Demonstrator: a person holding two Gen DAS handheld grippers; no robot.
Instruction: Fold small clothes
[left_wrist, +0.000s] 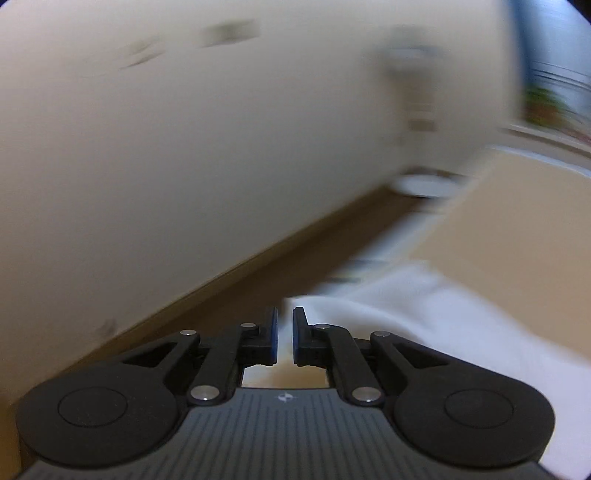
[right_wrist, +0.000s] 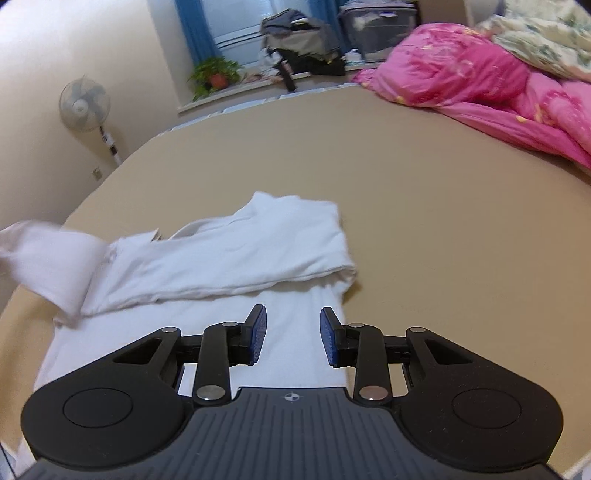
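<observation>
A tan bed carries a white garment near its edge; pink quilt lies well apart.

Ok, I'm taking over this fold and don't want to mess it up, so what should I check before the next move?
1. Right claw open, nothing between its pads: ok.
2. Right claw above the shirt's lower layer: ok.
3. Left claw nearly shut, no cloth seen in it: ok.
4. Top fold flat and even: not ok, its left end is lifted and blurred.
5. Bare bed beside the shirt: ok.
6. Left claw's place relative to the shirt: cannot tell, that view is blurred.
</observation>
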